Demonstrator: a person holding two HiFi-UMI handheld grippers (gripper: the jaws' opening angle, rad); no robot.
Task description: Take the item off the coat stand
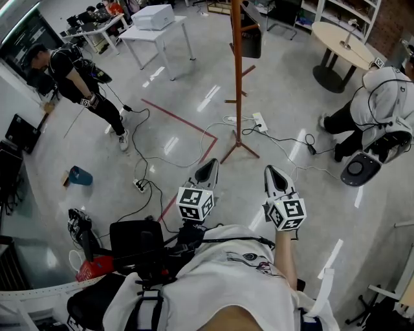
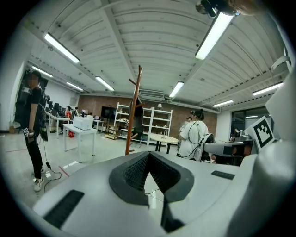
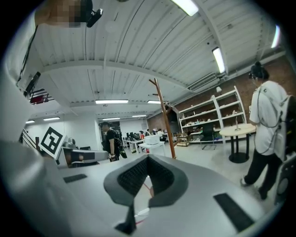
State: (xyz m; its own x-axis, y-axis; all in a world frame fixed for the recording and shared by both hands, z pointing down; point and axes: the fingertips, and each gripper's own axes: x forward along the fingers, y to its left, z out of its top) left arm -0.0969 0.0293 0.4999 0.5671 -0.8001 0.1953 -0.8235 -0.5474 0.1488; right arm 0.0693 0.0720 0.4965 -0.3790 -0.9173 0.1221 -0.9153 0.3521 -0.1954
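Nearest the head camera, the wearer's white-shirted torso (image 1: 226, 284) fills the bottom edge. Just ahead, the left gripper (image 1: 207, 169) and the right gripper (image 1: 274, 174) are held side by side above the glossy grey floor (image 1: 187, 139), both aimed toward the stand. In the left gripper view the two jaws meet at the tips, closed, with nothing between them. The right gripper view shows the same: jaws fully together and gripping nothing.

Past the grippers a red tape line (image 1: 184, 119) crosses the floor, and a small blue container (image 1: 81, 176) lies off to the left. A white power strip (image 1: 260, 121) with loose cables sits beside the base of the tall brown wooden coat stand (image 1: 237, 84). The dark hanging item (image 1: 251, 29) is on the stand's top, touching the pole on its right side, well apart from both grippers.

Farther out, a person in black clothes (image 1: 74, 74) stands at left and a person in a white top (image 1: 381, 97) at right. A white rectangular table (image 1: 165, 32) carries a white box (image 1: 153, 16). A round beige table (image 1: 343, 42) is at the far right.
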